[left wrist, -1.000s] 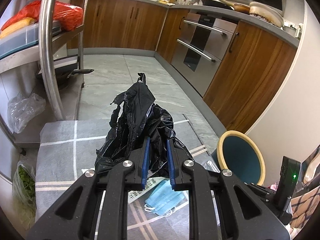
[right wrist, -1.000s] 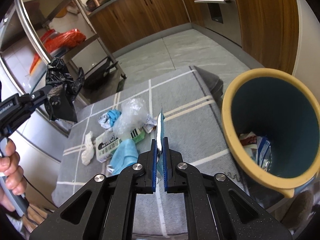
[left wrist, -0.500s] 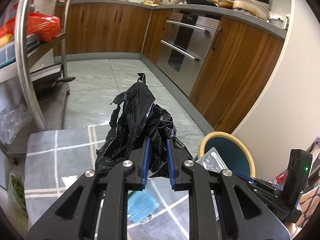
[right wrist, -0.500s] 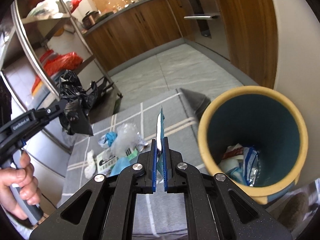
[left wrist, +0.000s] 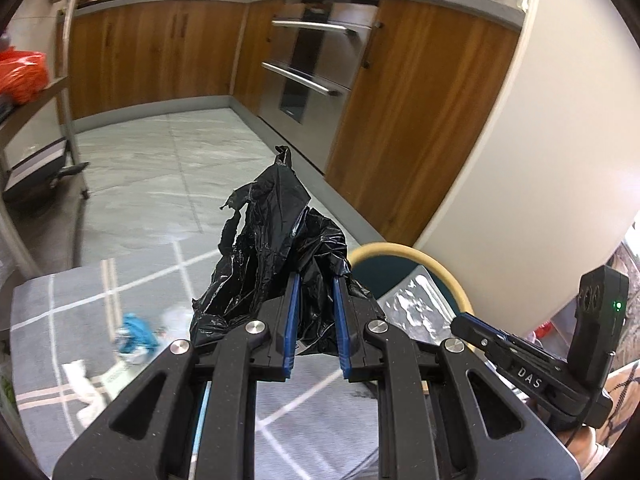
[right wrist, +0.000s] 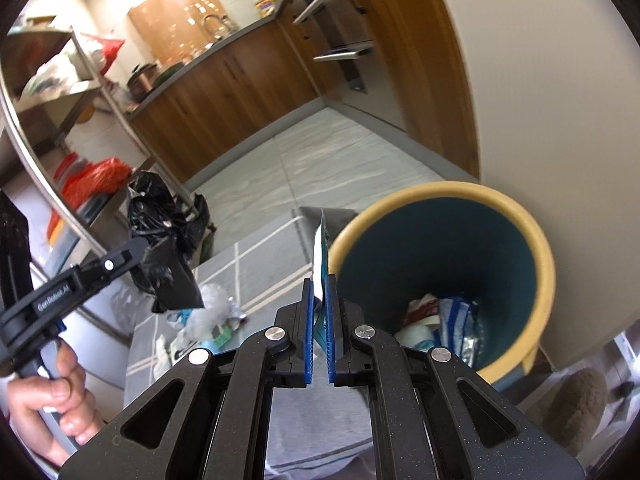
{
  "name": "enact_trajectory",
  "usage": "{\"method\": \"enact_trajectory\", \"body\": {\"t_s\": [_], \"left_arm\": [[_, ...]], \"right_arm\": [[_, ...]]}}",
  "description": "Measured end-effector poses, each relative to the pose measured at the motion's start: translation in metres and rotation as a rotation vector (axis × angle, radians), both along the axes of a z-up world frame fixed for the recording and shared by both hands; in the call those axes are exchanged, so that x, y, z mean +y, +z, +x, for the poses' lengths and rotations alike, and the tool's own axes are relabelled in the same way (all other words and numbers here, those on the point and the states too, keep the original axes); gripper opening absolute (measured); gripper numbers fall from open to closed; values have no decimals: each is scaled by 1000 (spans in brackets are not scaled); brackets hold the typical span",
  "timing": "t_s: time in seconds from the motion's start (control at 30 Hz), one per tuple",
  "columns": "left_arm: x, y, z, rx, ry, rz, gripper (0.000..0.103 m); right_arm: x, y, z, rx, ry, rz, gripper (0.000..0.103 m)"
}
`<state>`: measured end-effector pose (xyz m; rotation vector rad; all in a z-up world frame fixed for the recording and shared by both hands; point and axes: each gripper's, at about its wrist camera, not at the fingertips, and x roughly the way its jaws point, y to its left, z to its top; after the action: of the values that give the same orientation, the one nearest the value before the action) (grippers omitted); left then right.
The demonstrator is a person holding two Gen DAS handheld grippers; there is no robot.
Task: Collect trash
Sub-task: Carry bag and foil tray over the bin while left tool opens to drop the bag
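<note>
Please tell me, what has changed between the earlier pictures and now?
Both grippers travelled from over the grey mat toward the bin, which now looks nearer. Nothing was released: the left gripper still clamps the black bag, the right gripper the flat wrapper. Litter stays on the mat.

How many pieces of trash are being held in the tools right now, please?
2: a crumpled black plastic bag in the left tool, and a flat silvery wrapper in the right tool, beside the bin.
</note>
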<state>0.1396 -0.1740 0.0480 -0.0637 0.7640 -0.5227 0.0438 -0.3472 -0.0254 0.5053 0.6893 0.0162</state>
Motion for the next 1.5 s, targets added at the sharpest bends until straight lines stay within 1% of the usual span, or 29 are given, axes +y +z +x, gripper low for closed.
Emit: {"method": "enact_trajectory", "body": {"t_s": [0.27,0.43,0.53,0.7,0.9,0.93,1.0,1.07,1.13,1.17,1.23,1.27,1.4,1.5], "left_arm": [[-52,-20,-1,53,-102,-19,16],[-81,-36,4,100,-149,-44,16],[-90,-44,9,132,-169,-72,16],[-107,-63,20,204,-195,-121,16],[-122,-96,31,324,-203,-168,16],[-125,-101,31,339,-204,-167,16],[-129,-111,34,356,-191,-139,17],[-131,-120,35,377,-201,-121,19],[-133,-122,34,377,-205,-102,29],[-133,-122,33,368,-208,-87,33],[-132,-120,31,347,-204,-63,49],[-130,-118,30,335,-201,-60,52],[-118,-111,31,318,-186,-67,55],[-108,-103,31,305,-170,-77,56]], "right_arm": [[-28,-9,-8,10,-63,40,6],[-42,-15,-12,20,-98,65,6],[-52,-19,-15,26,-122,76,6],[-65,-25,-20,32,-164,111,6],[-81,-37,-24,51,-209,165,6],[-83,-40,-25,56,-217,167,6],[-87,-43,-27,65,-227,169,6],[-90,-47,-27,77,-236,170,6],[-90,-50,-26,89,-245,169,6],[-92,-53,-26,95,-249,171,6],[-92,-56,-25,106,-255,172,6],[-91,-57,-24,110,-256,168,6],[-87,-59,-21,120,-248,154,6],[-84,-59,-17,126,-238,139,6]]}}
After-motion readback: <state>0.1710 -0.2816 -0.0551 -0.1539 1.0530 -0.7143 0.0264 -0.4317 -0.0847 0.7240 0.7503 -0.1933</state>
